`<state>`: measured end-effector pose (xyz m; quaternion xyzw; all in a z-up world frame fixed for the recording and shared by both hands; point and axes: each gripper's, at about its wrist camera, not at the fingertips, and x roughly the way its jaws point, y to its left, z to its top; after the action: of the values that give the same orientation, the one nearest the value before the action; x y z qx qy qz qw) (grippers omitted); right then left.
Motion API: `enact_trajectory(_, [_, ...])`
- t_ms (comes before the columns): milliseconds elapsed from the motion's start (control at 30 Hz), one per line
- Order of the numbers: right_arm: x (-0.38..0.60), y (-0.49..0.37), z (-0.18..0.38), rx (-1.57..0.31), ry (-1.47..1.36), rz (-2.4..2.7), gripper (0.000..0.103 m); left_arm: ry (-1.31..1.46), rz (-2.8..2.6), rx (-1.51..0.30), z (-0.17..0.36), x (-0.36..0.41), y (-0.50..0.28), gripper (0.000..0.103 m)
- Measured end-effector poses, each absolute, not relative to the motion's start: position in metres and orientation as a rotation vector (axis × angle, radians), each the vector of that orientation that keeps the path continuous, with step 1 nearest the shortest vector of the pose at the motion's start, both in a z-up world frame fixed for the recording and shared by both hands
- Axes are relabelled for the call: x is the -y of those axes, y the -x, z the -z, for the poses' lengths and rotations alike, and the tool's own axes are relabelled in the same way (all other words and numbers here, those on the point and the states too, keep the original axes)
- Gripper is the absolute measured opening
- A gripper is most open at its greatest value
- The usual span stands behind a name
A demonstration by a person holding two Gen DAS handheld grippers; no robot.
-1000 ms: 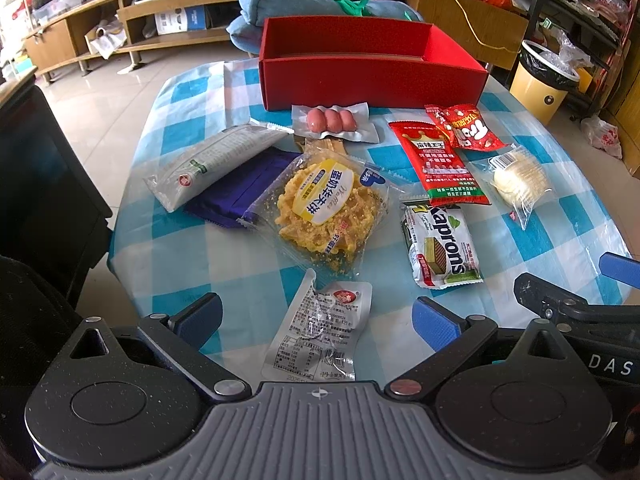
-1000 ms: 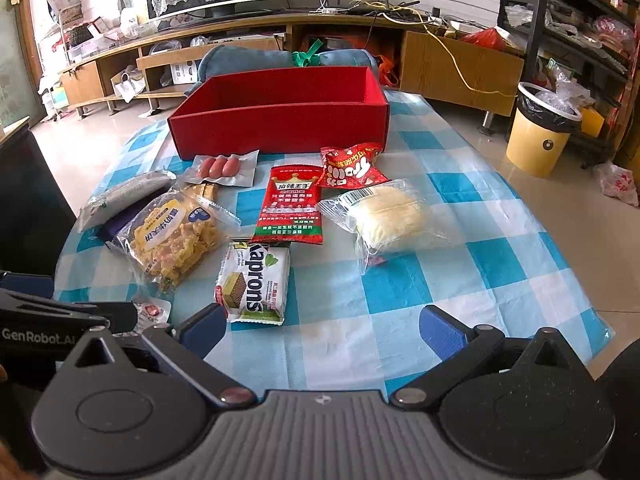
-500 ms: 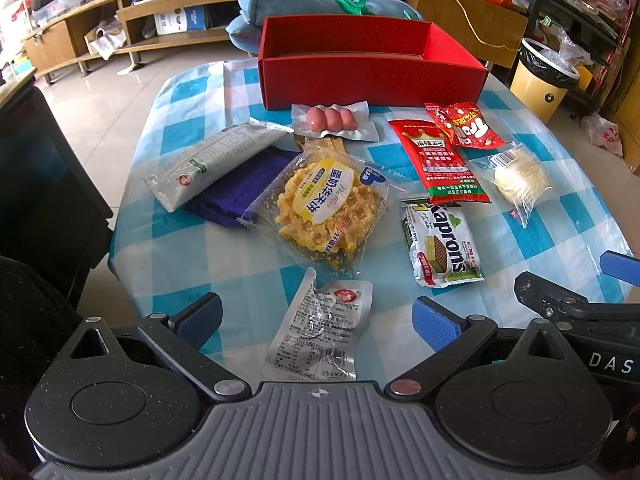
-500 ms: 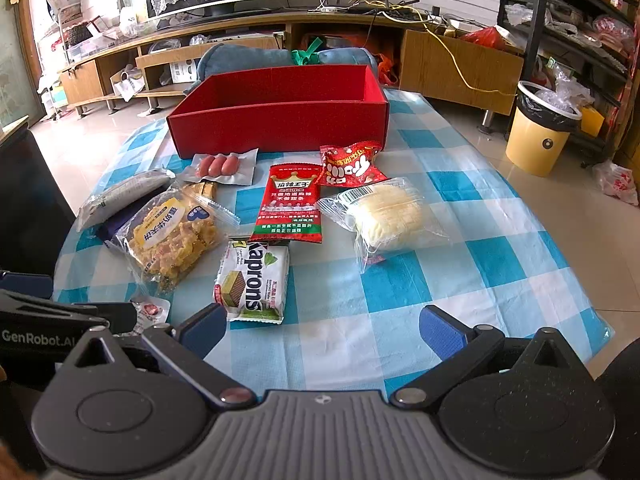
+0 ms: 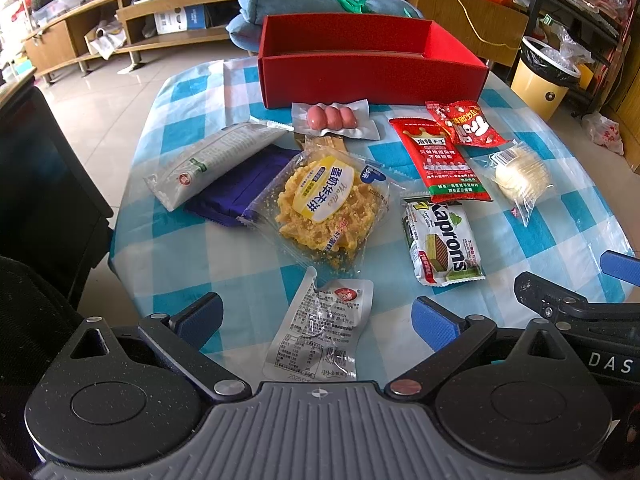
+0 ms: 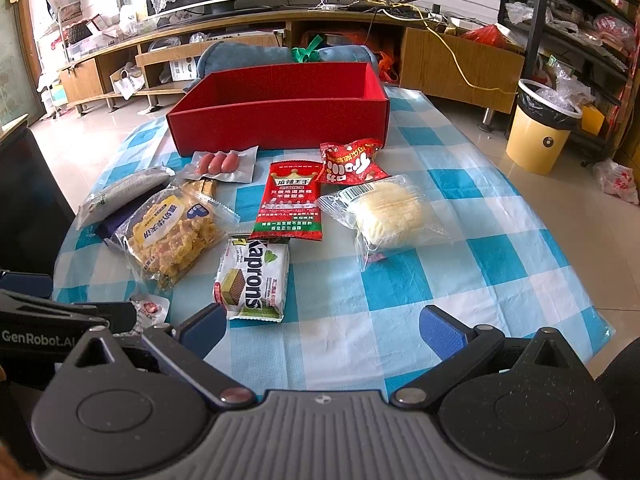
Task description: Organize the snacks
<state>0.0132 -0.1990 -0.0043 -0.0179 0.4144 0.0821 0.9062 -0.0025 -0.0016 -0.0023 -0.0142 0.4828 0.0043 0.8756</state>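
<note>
An empty red box (image 5: 372,68) (image 6: 280,116) stands at the far side of the checked table (image 6: 400,300). In front of it lie several snack packs: sausages (image 5: 332,118), a yellow waffle pack (image 5: 326,208), a Kaprons wafer (image 5: 442,242) (image 6: 254,276), a long red pack (image 6: 292,202), a small red bag (image 6: 352,160), a clear-wrapped bun (image 6: 386,216) and a white sachet (image 5: 320,328). My left gripper (image 5: 316,316) hangs open just over the sachet at the near edge. My right gripper (image 6: 320,328) is open above bare cloth, the wafer beside its left finger.
A white tube-like pack (image 5: 212,160) and a dark blue pack (image 5: 240,190) lie at the table's left. A yellow bin (image 6: 544,128) stands on the floor at right. A black chair (image 5: 36,200) is at left. Low wooden shelving (image 6: 280,40) runs behind.
</note>
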Motion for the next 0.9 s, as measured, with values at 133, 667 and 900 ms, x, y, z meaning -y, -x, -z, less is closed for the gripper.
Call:
enact_trajectory(133, [0.199, -0.013, 0.007, -0.861, 0.039, -0.17, 0.098, 0.026, -0.009, -1.01, 0.004, 0.001, 0.003, 0.101])
enact_trajectory(667, [0.197, -0.017, 0.01, -0.893, 0.037, -0.182, 0.098, 0.019, -0.01, -1.03, 0.009, 0.002, 0.002, 0.101])
enact_trajectory(900, [0.197, -0.022, 0.017, -0.941, 0.033, -0.194, 0.098, 0.01, -0.015, -1.071, 0.017, 0.003, -0.002, 0.101])
